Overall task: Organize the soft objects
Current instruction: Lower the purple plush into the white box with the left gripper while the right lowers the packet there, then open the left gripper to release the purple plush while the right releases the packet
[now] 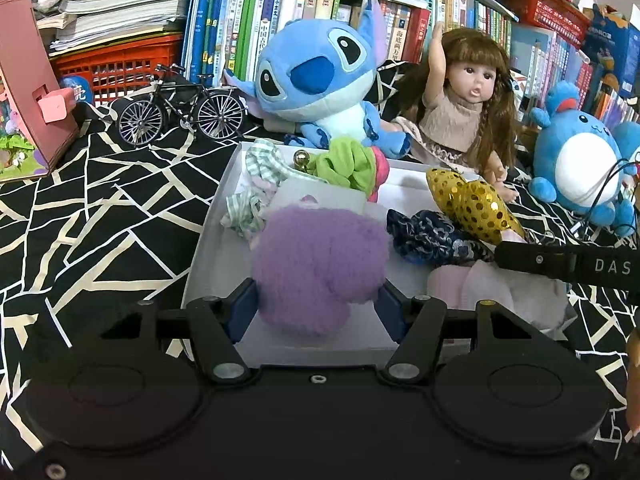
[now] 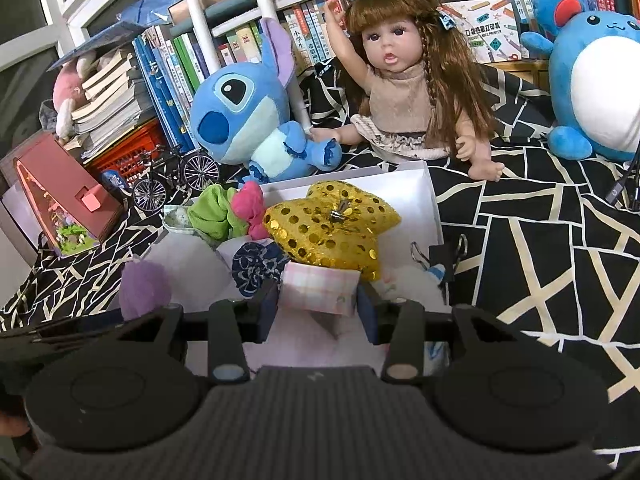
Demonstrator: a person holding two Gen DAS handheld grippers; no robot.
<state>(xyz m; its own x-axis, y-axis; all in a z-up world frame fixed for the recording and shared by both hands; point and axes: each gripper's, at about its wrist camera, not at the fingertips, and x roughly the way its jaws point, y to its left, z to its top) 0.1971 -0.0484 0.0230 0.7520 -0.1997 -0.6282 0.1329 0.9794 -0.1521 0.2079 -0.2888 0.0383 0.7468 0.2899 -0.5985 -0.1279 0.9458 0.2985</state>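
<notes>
A white box (image 1: 218, 220) on the black patterned cloth holds several soft items. My left gripper (image 1: 318, 306) is shut on a fluffy purple pom-pom (image 1: 320, 256) over the box's near side; the pom-pom also shows in the right wrist view (image 2: 142, 288). My right gripper (image 2: 318, 304) is shut on a pink checked fabric piece (image 2: 320, 290) over the box (image 2: 420, 184). Behind it lie a gold sequin star cushion (image 2: 332, 224), a navy patterned scrunchie (image 2: 256, 264), a green scrunchie (image 2: 214, 216) and a pink one (image 2: 250, 206). A green checked cloth (image 1: 256, 172) lies at the box's far left.
A Stitch plush (image 1: 320, 80), a long-haired doll (image 1: 464, 96) and a round blue plush (image 1: 580, 156) sit behind the box before bookshelves. A model bicycle (image 1: 182, 106) and a pink house model (image 1: 28, 92) stand at left. Black binder clips (image 2: 440, 258) lie by the box's right wall.
</notes>
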